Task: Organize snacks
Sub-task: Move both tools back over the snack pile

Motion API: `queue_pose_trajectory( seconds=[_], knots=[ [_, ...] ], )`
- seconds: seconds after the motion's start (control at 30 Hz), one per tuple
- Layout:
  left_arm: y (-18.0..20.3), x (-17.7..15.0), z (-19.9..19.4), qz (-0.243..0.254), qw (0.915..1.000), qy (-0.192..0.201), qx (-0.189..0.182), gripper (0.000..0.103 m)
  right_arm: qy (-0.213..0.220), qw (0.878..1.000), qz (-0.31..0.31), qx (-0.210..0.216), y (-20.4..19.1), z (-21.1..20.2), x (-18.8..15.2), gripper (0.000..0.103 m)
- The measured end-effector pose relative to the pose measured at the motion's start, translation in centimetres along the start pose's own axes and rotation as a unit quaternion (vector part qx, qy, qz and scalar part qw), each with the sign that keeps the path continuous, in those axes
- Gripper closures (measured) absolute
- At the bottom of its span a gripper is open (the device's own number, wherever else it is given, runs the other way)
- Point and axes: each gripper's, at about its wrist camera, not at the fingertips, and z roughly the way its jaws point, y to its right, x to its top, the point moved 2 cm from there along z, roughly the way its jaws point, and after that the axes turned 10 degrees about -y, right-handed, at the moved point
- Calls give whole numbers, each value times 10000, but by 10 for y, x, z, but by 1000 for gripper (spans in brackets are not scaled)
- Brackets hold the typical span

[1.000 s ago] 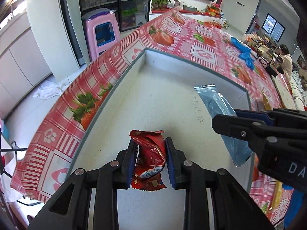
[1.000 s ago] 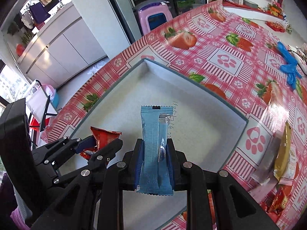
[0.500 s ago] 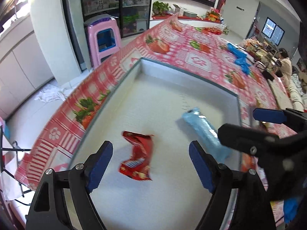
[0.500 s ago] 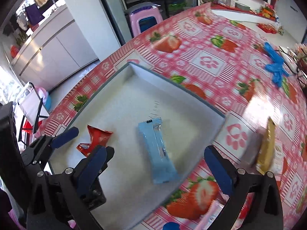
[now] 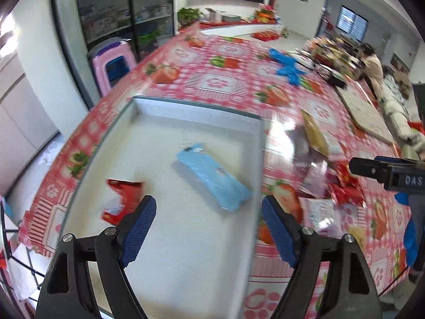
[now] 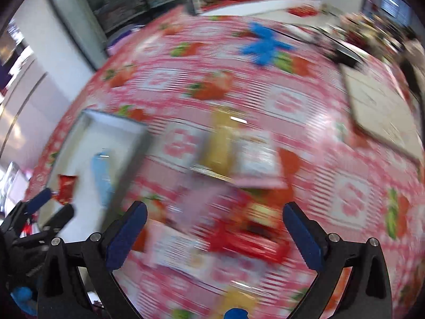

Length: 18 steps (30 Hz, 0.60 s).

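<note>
- Both jaws stand wide apart and hold nothing. The left gripper (image 5: 209, 222) and the right gripper (image 6: 213, 230) have just been opening, with no snack between the blue pads (image 5: 139, 227).
- A blue snack pack (image 5: 212, 179) lies flat in the white tray (image 5: 186, 265), a bit ahead of the left jaws and between their tips.
- A red snack pack (image 5: 122, 196) lies in the tray too, crumpled, just beside the left pad, which covers part of it.
- The right jaws hang over a pile of loose snacks (image 6: 247, 235) on the table, outside the tray.
- The right view is very blurry, so the packs in the pile are hard to tell apart. 1 looks red and 1 looks yellow (image 6: 220, 143).
- The tablecloth (image 5: 220, 79) is shiny, pink and white checks with strawberries.
- The tray has low walls and square corners.
</note>
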Motion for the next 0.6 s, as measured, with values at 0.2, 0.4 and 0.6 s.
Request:
queue_pose_trajectory(
  seconds=[0.2,0.4,0.6],
  knots=[
    [48,-12,8,560,9983,-152,-75,19,-227,9983,423,-338,55,1,-40,0],
    [77,-21,15,968,9951,-204,64,19,-426,9985,235,-231,43,11,-89,0],
    [110,-26,25,1738,9846,-114,142,19,-235,9955,-529,-755,2,30,-117,0]
  ],
)
